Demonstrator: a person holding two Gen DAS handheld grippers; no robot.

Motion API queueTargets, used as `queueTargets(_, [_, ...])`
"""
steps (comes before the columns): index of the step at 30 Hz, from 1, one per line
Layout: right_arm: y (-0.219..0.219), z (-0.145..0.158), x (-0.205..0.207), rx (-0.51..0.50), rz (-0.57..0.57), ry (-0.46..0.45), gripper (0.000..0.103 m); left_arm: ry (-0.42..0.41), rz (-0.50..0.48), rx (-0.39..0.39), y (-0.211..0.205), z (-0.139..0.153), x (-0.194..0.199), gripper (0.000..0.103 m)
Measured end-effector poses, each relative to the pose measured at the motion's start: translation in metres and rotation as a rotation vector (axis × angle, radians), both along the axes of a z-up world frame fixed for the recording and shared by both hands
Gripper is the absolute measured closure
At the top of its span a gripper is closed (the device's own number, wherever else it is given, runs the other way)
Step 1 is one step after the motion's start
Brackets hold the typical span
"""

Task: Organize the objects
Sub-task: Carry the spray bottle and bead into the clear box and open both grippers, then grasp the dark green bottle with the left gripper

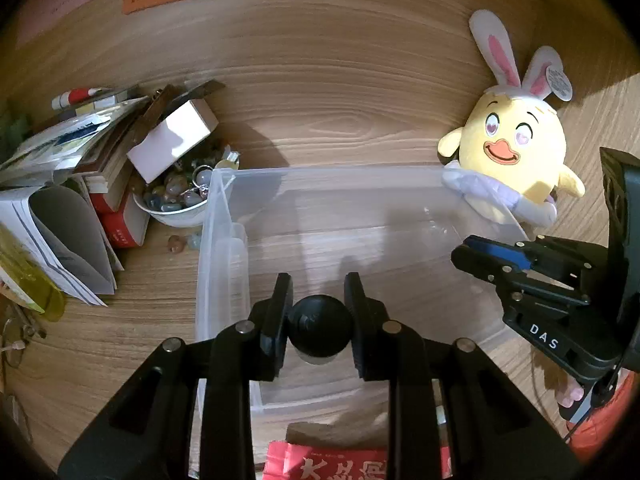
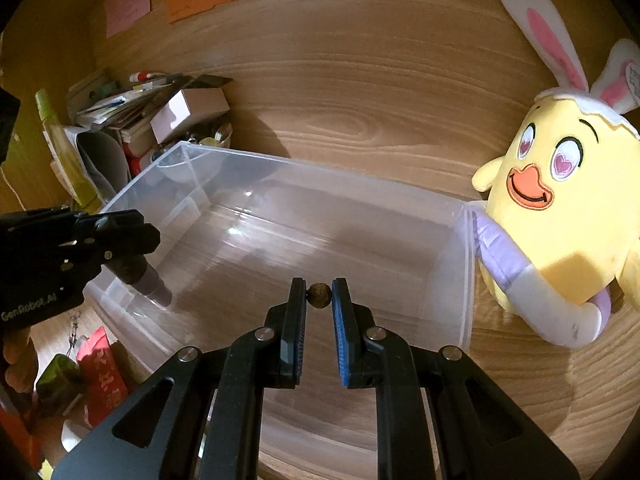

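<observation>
From the left wrist view, the left gripper (image 1: 319,312) holds a small bottle (image 1: 319,330) by its round black cap, fingers narrowed onto the cap's two sides, over the near-left part of the clear plastic bin (image 1: 320,174). The bin stands on the wooden desk (image 1: 340,100), and its floor looks bare. Beyond the bin's far-left corner sits a white bowl of stones (image 1: 176,200) beside a leaning stack of books and papers (image 1: 80,168), with a white box (image 1: 172,140) tipped on top. A yellow plush chick (image 1: 516,152) with rabbit ears leans against the bin's far-right corner. The right gripper (image 1: 476,258) reaches in from the right edge of the view, above the bin's right side.

From the right wrist view, the right gripper (image 2: 319,296) pinches a small brownish bead (image 2: 319,295) at the very fingertips, jaws nearly together, over the middle of the bin (image 2: 280,160). The left gripper (image 2: 132,254) shows at left with the bottle (image 2: 150,284) hanging below it, pale purple under the dark cap.

The bead looks hard, smooth and light; held so near the tips, it could easily slip or roll, so it is best released low over the bin floor. The bottle seems rigid and light; the rounded cap offers little flat surface, so a hold on the straighter body would likely be steadier.
</observation>
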State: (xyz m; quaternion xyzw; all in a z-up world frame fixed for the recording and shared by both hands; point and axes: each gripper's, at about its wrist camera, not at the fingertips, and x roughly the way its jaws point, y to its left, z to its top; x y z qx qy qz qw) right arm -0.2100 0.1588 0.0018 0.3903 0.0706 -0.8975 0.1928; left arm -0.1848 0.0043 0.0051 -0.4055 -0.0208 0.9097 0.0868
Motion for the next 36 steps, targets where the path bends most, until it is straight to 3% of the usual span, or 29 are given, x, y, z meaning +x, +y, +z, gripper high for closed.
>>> queueTargets(3, [-0.001,0.0,0.0,-0.003,0.006,-0.005,0.091,0.0,-0.001,0.007,-0.001,0.001,0.0,0.07])
queueTargets(5, [-0.002,0.0,0.001,0.001,0.006,-0.005,0.084,0.01,0.002,0.007,-0.002,0.003,0.002,0.061])
queueTargets(7, [-0.002,0.001,0.003,0.002,0.004,0.004,0.069,0.022,0.002,0.003,-0.002,0.006,0.005,0.057])
queueTargets(9, [-0.002,0.004,0.006,0.008,-0.002,0.026,0.062,0.035,-0.001,0.001,-0.003,0.01,0.008,0.053])
queueTargets(22, [-0.001,0.036,0.027,-0.002,-0.019,0.12,0.022,0.133,0.035,-0.036,-0.012,0.043,0.044,0.015])
queueTargets(26, [0.001,0.045,0.035,-0.008,-0.023,0.134,0.022,0.166,0.039,-0.057,-0.014,0.051,0.061,0.009])
queueTargets(36, [0.003,0.06,0.075,-0.015,0.011,0.181,0.015,0.196,0.054,-0.074,-0.021,0.06,0.098,0.006])
